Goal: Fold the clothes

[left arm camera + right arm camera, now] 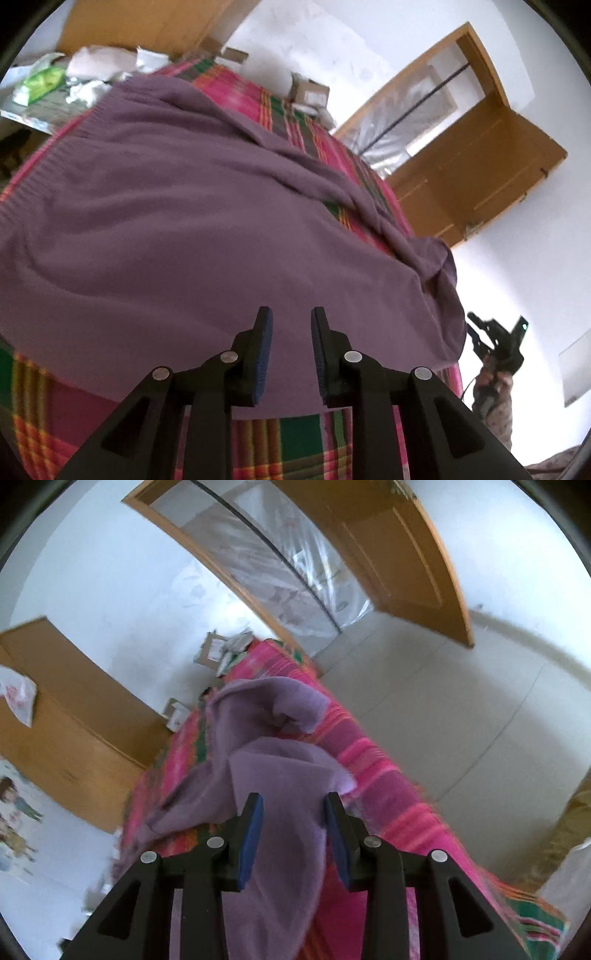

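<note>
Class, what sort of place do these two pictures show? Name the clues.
Probably a bedroom at home: a bed under a plaid cover, a wooden door standing open, and a purple sweater spread on the bed.

Purple sweater [207, 221] cut off at the left edge in the left wrist view, covering much of the plaid bedspread [295, 439]. Pile of papers [85, 77] beyond blurred, perhaps wrappers. In the right wrist view, sweater end [273, 886] hidden behind gripper linkages.
</note>
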Demonstrator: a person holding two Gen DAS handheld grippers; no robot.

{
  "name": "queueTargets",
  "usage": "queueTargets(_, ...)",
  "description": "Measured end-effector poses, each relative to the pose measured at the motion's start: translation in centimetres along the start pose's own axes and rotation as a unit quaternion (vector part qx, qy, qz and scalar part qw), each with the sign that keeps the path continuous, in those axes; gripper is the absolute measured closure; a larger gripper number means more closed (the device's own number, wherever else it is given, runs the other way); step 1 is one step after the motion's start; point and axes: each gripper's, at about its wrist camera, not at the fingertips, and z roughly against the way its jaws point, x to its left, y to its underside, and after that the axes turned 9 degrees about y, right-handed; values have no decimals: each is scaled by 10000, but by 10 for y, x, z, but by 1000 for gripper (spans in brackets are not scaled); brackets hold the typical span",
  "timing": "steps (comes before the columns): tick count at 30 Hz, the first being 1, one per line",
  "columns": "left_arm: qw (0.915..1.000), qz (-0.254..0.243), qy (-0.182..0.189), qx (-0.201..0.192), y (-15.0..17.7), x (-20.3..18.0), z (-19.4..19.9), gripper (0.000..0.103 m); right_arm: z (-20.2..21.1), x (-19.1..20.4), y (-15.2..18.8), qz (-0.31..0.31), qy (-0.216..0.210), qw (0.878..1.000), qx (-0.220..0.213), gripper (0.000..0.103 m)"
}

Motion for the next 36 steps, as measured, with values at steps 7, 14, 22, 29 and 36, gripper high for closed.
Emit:
queueTargets(7, 9987, -310, -69, 407, 6, -11, -23, 81, -10, 1, -3, 64, 60, 9999, 53, 100)
queueTargets(14, 9919, -958, -96, 830, 22, -32, -45, 76, 34, 12, 2, 510, 685, 9921, -922, 101)
queueTargets(22, 9901, -1064, -97, 905, 23, -36, -51, 76, 70, 7, 19, 746, 1522, 9730, -1564, 101)
queueTargets(29, 9905, -1031, -27, 914, 24, -34, -49, 76, 54, -37, 36, 157, 1774, 9778, -1102, 101)
queueTargets(36, 9910, -969, 13, 926, 24, -34, -49, 76, 48, -53, 40, -50, 1887, 9785, -830, 100)
